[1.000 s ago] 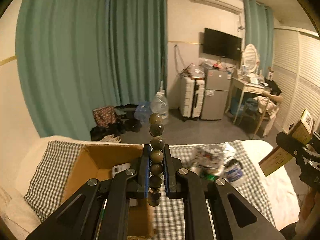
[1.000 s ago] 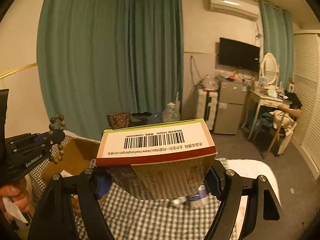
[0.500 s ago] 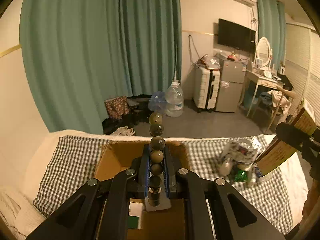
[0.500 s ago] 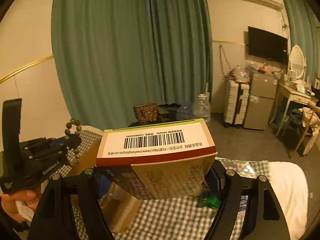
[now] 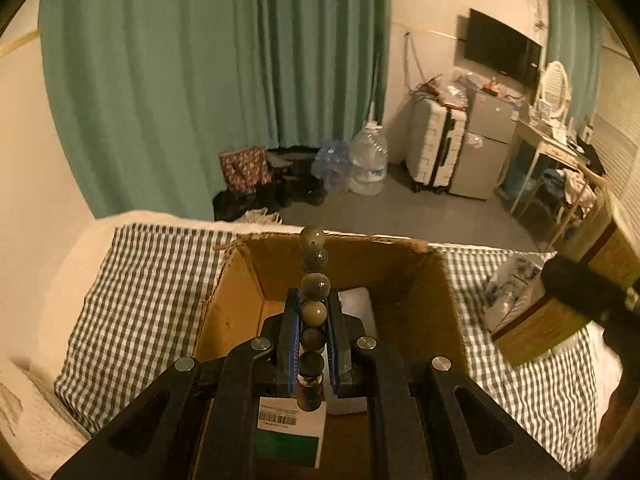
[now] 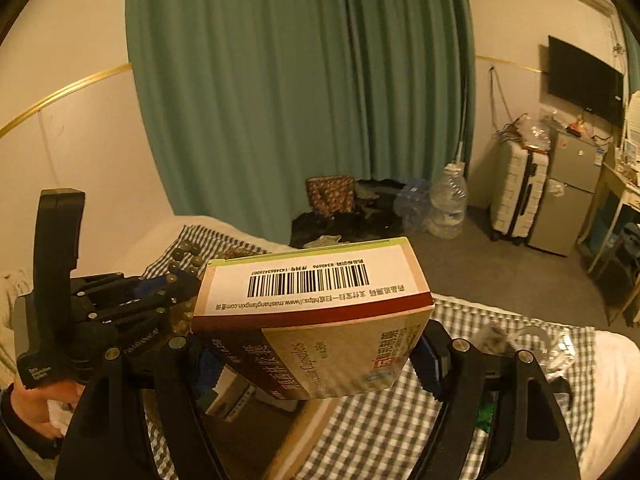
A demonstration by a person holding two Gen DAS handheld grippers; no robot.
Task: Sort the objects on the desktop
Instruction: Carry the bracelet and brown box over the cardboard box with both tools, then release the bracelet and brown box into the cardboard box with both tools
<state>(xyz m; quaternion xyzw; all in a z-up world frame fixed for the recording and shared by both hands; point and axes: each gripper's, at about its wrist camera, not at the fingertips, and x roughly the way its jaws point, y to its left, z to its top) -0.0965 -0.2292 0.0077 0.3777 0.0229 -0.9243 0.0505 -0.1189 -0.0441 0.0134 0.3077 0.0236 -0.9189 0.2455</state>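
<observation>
A string of dark green beads stands pinched upright in my left gripper, which is shut on it and hangs over an open cardboard box. A white and green carton and a white item lie inside that box. My right gripper is shut on a tan medicine box with a barcode face on top. In the left wrist view that medicine box hovers just right of the cardboard box. The right wrist view shows the left gripper and its beads at the left.
The cardboard box rests on a checked cloth spread over a white bed. A heap of clear plastic packets lies on the cloth to the right. Beyond the bed are green curtains, water jugs, a suitcase and a small fridge.
Both grippers have sunk and come forward to the cardboard box. The left one with the beads now hangs over the box's opening. The right one with the medicine box has closed in beside it.
</observation>
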